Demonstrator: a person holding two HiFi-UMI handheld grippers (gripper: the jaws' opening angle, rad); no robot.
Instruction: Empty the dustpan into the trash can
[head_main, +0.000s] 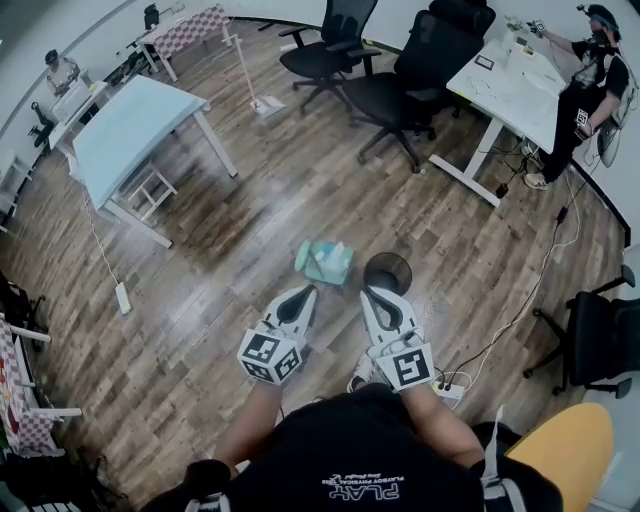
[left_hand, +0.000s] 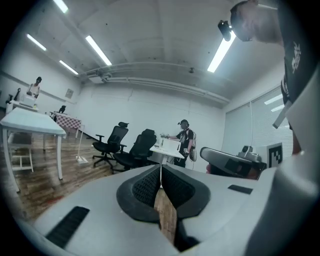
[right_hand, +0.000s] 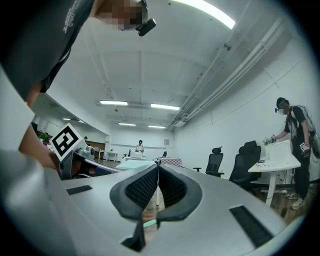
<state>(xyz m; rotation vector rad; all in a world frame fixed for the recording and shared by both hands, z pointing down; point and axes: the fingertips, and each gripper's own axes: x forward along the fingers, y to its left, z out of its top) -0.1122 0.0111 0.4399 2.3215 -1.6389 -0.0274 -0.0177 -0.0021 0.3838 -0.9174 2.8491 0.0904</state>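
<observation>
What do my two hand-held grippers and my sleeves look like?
Both the left hand-held gripper and the right hand-held gripper are pale grey tapered shells with black ribbed pads. Each carries a cube of black-and-white square markers. You wear a black short-sleeved shirt with white print.

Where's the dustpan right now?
In the head view, the dustpan lies on the floor near the middle, just left of the trash can and just beyond the left tool.

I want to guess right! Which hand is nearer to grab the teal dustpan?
Probably left. The left gripper points at the teal plastic dustpan; the right gripper faces the black round trash can.
</observation>
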